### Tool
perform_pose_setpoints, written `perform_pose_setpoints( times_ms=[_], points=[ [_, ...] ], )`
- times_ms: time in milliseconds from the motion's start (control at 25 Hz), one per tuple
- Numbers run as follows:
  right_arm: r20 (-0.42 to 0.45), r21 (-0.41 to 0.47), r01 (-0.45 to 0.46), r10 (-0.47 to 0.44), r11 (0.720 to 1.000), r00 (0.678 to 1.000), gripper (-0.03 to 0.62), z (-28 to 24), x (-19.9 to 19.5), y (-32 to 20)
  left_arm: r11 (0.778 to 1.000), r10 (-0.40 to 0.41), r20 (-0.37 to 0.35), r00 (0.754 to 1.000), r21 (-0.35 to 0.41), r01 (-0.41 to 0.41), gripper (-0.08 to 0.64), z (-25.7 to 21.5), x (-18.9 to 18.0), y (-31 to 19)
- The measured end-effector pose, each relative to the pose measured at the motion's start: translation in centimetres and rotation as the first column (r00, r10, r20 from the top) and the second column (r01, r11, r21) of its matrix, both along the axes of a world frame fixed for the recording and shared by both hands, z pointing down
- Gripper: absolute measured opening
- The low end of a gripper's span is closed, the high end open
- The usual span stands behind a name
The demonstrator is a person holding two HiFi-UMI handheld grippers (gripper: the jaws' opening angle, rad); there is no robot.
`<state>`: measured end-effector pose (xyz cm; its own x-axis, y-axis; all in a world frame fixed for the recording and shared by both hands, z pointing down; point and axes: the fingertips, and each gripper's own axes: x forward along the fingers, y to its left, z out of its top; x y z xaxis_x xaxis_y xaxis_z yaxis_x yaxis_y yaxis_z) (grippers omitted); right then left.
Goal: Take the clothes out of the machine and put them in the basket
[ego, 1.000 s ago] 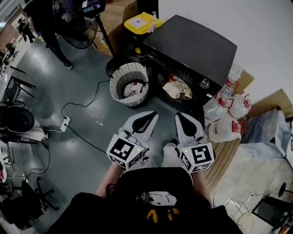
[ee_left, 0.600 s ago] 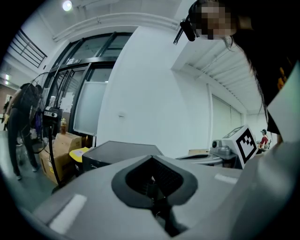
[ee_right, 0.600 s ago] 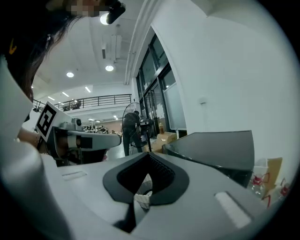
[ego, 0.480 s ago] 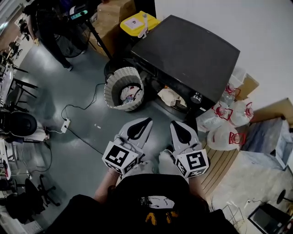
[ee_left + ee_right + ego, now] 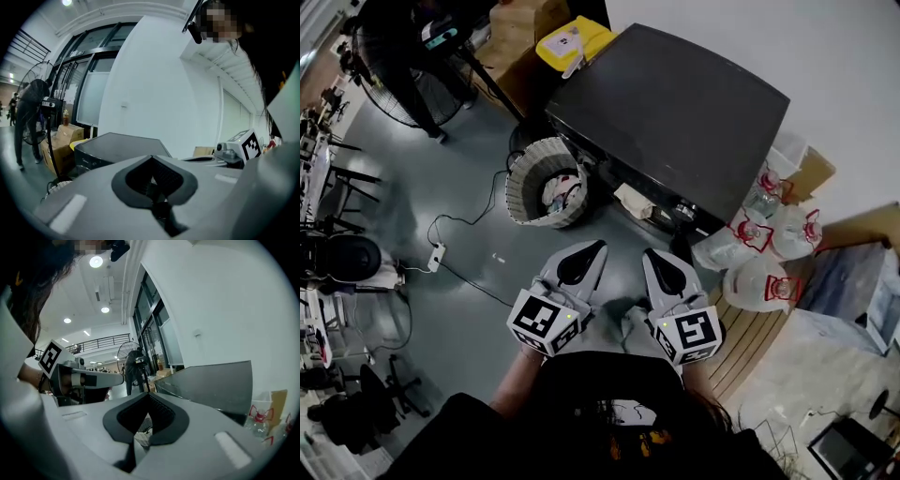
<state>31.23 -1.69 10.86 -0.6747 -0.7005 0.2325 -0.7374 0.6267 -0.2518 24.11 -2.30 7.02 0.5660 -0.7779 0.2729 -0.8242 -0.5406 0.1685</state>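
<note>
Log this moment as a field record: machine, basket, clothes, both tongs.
machine: black washing machine, with a light cloth showing at its front
basket: woven basket on the floor to the left of the machine, clothes inside
left tongs: shut, empty, held short of the machine
right tongs: shut, empty, beside the left pair
right of machine: clear water jugs on the floor
</note>
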Motion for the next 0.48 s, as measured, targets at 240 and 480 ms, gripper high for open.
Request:
perform_pose_setpoints(
  times_ms=[240,480],
  points=[
    [-0.001,0.001,-0.029,0.029,1.000,1.000,0.015,0.4,-0.2,-2.4,0.999,0.052,0.027,0.998,0.016,-0.052,0.001,0.5,0.2,-3.0],
    [0.010,0.019,-0.097,0.096,0.995,0.995,0.015,-0.6,-2.7,-5.0,0.988,0.145,0.028,0.989,0.052,-0.146,0.001,0.0,-1.5,-6.2]
  ],
)
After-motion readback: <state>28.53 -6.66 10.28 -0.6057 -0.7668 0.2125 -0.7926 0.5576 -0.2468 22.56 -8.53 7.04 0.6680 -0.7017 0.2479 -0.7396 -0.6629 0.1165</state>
